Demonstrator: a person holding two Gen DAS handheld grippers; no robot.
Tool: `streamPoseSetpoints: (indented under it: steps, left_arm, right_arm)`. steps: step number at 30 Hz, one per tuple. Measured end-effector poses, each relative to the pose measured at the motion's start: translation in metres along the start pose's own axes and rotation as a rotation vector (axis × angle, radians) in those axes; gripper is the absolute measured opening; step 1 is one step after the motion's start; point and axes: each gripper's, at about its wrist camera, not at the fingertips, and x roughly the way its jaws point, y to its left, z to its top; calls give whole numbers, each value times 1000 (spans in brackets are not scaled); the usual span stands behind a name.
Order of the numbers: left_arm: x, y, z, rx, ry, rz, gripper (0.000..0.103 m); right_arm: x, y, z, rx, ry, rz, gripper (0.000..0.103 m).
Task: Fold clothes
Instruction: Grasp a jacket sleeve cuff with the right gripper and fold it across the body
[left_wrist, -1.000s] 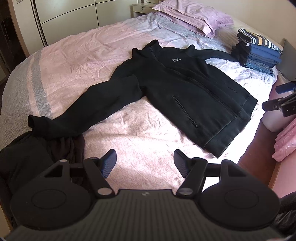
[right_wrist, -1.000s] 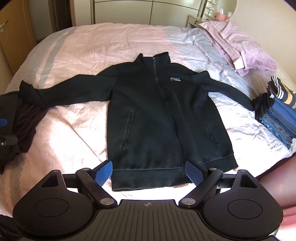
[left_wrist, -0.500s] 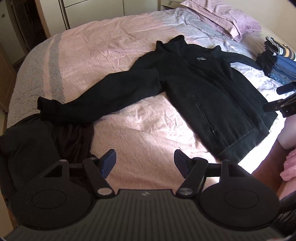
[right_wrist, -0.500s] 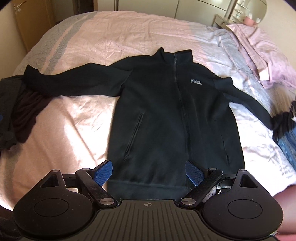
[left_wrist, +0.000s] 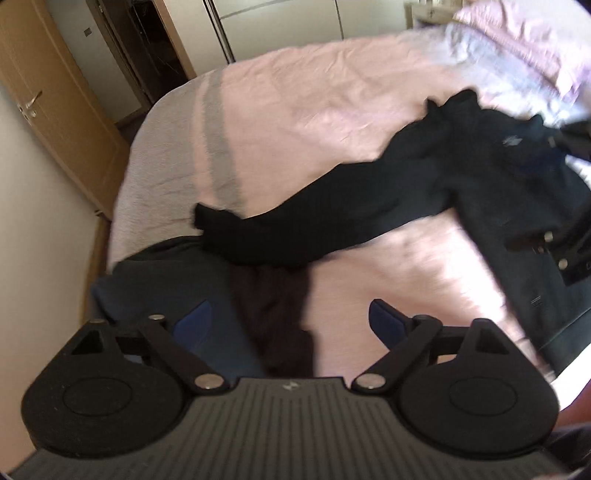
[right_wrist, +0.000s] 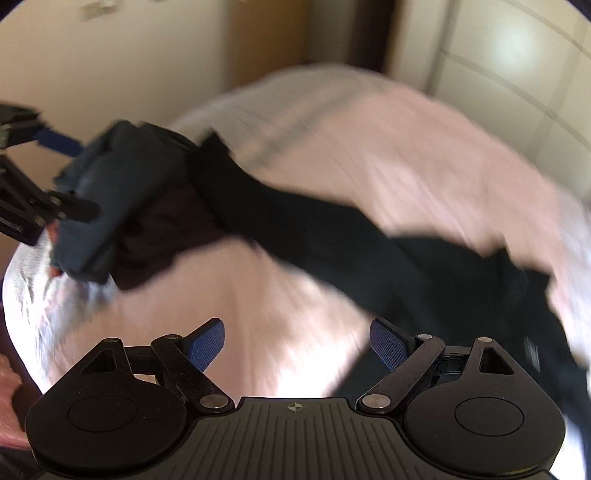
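Currently, folding of the black jacket (left_wrist: 424, 192) has not begun. It lies spread flat on the bed (left_wrist: 295, 110), zip side up, with no fold visible in it. One sleeve (left_wrist: 295, 229) runs out toward the bed's corner nearest the wooden door (left_wrist: 44, 122), and its cuff rests on a heap of dark clothes (left_wrist: 207, 280) at that corner. The jacket body lies toward the pillow end of the bed; the second sleeve is not in view.

Left gripper (left_wrist: 290, 321): the jaws are opening, already wide, with nothing between them. It hangs over the heap, near the cuff.

Right gripper (right_wrist: 297, 343): the jaws stand wide apart and hold nothing. It hangs above bare bedding beside the sleeve, near the jacket body.

Both views are motion-blurred, so fine detail of the fabric cannot be read.

Remaining work, as judged: all folds on this jacket, sleeves first, then the heap of dark clothes, which appears unfolded.
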Motion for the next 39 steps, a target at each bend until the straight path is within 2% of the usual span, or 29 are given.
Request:
streamPoseSetpoints:
  steps: [5,6,8,11,15,21,22,23,24,27,30,33,35,39]
  left_arm:
    - [36,45,1,78,-3,50,91]
    - [45,54,0,87,-4,56,91]
    - [61,71,-3,99,-9,66,91]
    - [84,93,-10,72,-20,63,91]
    - [104,110,-23,18,-19,38,91]
    - [115,118,-40,-51,10,22,91]
    - [116,118,-42,-59,14,20,91]
    - [116,118,-43,-67,18,17,91]
    - [116,117,-44,-69,21,14,91]
    - [115,111,-41,-55,23,14,91]
    - [110,100,-31,-32,7,12,91]
    - [104,74,-14,5,-21,-7,91]
    - [100,57,-2,29,-40,-19,91]
    - [94,-3,33,92,-82,-57,91]
  right_arm:
    - [61,38,62,-73,-91,81,88]
    - [76,45,74,-81,-107,93,85]
    - [110,58,97,-99,-123,109,62]
    - [171,78,123,-131,-122,113,62]
    - [236,95,141,-148,-102,116,62]
    - [290,114,154,-226,-83,42,62]
    - [294,114,154,-235,-87,35,57]
    - [296,114,154,-238,-90,30,36]
    - [296,112,153,-238,-93,28,23]
    - [292,99,152,-199,-108,45,14]
    - [269,69,154,-86,-181,83,12]
    - [227,18,152,106,-282,113,12]
    - [189,-31,141,241,-365,114,12]
    - [97,-148,100,472,-550,42,12]
